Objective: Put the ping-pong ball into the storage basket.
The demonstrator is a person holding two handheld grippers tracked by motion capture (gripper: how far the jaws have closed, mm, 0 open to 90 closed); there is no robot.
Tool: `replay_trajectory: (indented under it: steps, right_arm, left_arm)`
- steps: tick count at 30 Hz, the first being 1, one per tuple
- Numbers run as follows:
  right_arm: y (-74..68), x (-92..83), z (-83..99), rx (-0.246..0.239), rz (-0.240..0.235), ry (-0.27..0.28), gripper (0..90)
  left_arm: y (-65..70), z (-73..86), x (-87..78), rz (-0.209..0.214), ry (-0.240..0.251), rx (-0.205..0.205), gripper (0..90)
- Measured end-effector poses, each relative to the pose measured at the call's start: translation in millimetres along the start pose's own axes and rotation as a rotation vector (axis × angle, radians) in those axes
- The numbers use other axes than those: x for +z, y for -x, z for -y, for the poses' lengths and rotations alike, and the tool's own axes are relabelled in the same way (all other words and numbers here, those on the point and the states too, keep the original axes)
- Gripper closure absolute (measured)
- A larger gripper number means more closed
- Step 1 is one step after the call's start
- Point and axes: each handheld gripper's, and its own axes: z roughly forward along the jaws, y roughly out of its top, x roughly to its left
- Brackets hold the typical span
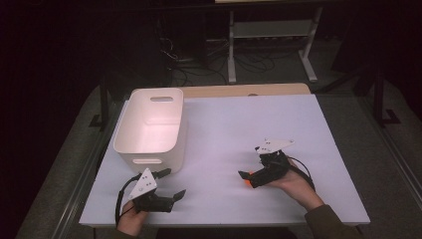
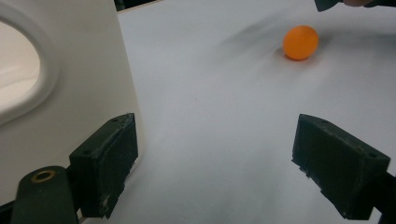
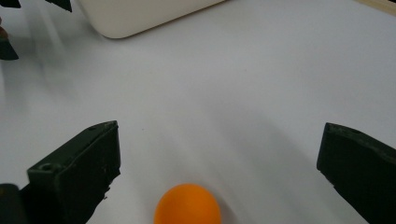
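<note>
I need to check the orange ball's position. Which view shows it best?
The left gripper view: the orange ball sits whole on the table. The right gripper view crops its bottom; the high view shows a sliver under the right gripper.

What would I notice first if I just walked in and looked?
The orange ball, bright on the white table, lying between the jaws of the open right gripper. Next, the big white bin at the table's left, with the open left gripper just in front of it.
</note>
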Motion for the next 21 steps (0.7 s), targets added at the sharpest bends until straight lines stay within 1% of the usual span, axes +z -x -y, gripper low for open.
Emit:
replay_trajectory:
  steps: [6,21]
  right_arm:
    - [-0.3,1.1,1.0,-0.009,-0.002,-0.012,0.0]
    - [-2.4,9.5,6.1,-0.031,-0.018,-0.065,0.0]
  left_arm:
    - [0.2,0.1,-0.2,-0.002,0.003,-0.001,14.1]
    - [-0.6,0.1,-0.4,0.001,0.003,-0.004,14.2]
